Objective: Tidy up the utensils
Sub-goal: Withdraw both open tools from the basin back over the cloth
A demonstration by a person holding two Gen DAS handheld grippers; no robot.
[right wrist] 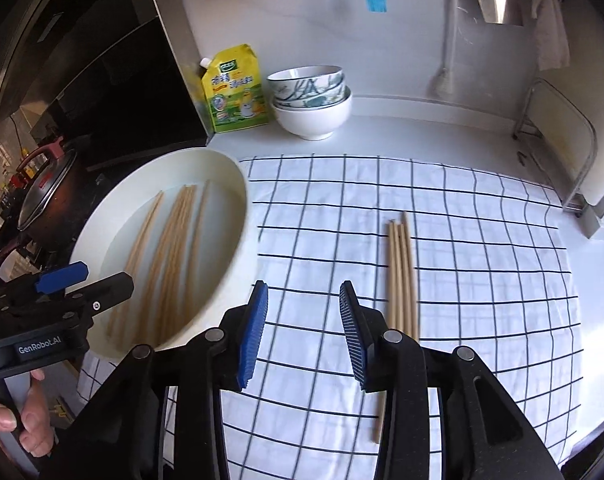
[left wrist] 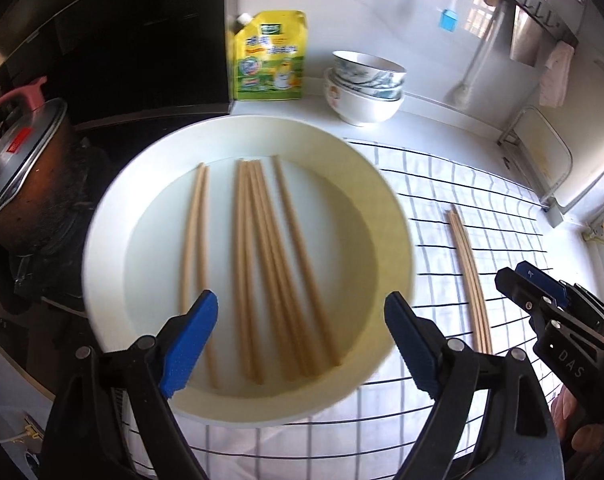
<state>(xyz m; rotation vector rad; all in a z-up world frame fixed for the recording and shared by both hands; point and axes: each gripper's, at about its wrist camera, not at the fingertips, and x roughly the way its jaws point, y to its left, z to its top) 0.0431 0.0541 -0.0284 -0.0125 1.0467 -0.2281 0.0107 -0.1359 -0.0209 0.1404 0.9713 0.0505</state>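
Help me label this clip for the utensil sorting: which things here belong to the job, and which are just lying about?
Part of the job:
chopsticks in the basin
white basin
chopsticks on the cloth
checked cloth
left gripper, open
right gripper, open

Just lying about:
yellow pouch
stacked bowls
lidded pot
blue brush
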